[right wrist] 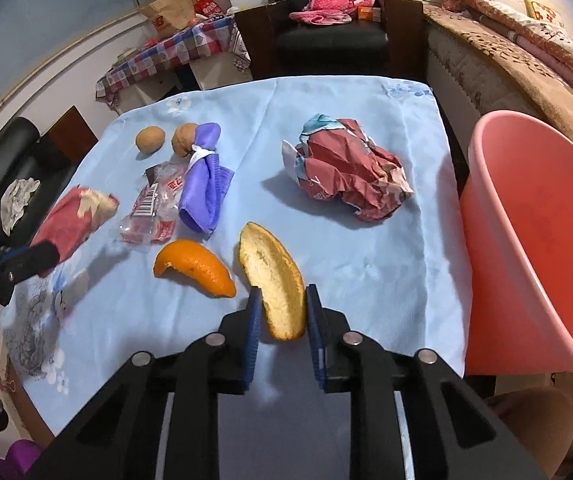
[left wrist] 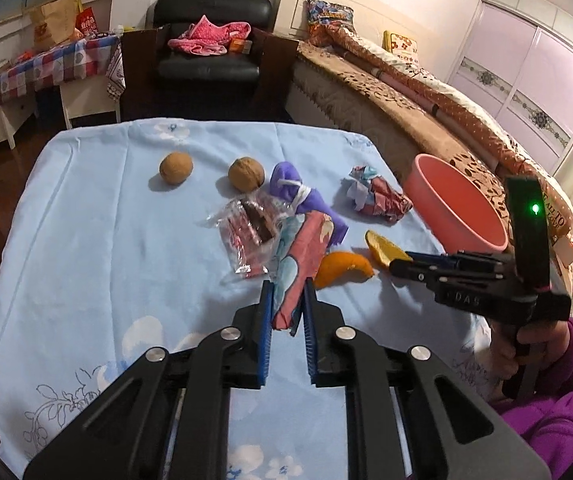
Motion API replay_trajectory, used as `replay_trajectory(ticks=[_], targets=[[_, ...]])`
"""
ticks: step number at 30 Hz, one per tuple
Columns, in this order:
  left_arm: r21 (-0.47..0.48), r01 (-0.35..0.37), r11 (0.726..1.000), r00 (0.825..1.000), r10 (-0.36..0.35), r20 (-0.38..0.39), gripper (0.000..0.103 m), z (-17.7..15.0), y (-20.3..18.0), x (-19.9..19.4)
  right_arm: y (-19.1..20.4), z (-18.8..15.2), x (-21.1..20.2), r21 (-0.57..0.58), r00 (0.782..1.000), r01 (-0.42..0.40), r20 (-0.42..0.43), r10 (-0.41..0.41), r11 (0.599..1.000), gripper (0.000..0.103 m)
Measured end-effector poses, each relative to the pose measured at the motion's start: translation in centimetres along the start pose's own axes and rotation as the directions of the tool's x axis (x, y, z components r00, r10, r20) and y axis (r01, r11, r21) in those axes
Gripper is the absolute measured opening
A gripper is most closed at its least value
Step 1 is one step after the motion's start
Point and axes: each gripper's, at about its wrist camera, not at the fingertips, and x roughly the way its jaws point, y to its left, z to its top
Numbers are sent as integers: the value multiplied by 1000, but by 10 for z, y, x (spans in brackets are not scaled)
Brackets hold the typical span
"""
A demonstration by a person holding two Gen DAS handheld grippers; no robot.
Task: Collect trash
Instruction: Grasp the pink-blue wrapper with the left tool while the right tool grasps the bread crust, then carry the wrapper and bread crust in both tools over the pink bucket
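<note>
Setting: bedroom table under pale blue floral cloth [right wrist: 366,240].
Right gripper [right wrist: 282,312]: pinching curved orange peel, pith up [right wrist: 274,280]; long axis runs along fingers.
Left gripper [left wrist: 288,300]: clamping red-and-blue wrapper [left wrist: 300,256].
Destination: pink plastic basin [right wrist: 526,240], rightward, nearer right hand.

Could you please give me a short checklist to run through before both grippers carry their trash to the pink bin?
1. Left gripper has its jaws closed on the red and blue wrapper: ok.
2. Right gripper grips the pith-side-up orange peel: ok, jaws at both edges.
3. Wrapper clear of the clear plastic packet: cannot tell, they overlap in view.
4. Pink bin open and tilted toward the table: ok.
5. Path to the bin past the crumpled red paper: ok.
6. Second orange peel left behind for later: ok, untouched.
</note>
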Motion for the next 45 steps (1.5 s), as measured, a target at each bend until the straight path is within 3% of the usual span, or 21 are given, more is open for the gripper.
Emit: replay_trajectory(ticks=[14, 25, 45], targets=[[-21, 6, 1000, 999, -5, 40, 13, 29, -30, 13, -23, 9, -42, 72, 993, -25, 118, 16, 997, 17], [11, 18, 1000, 999, -18, 46, 13, 62, -72, 39, -71, 18, -72, 195, 978, 44, 191, -82, 980, 17], [154, 58, 986, 997, -63, 32, 14, 91, -178, 93, -150, 4, -96, 382, 945, 156, 210, -250, 911, 18]])
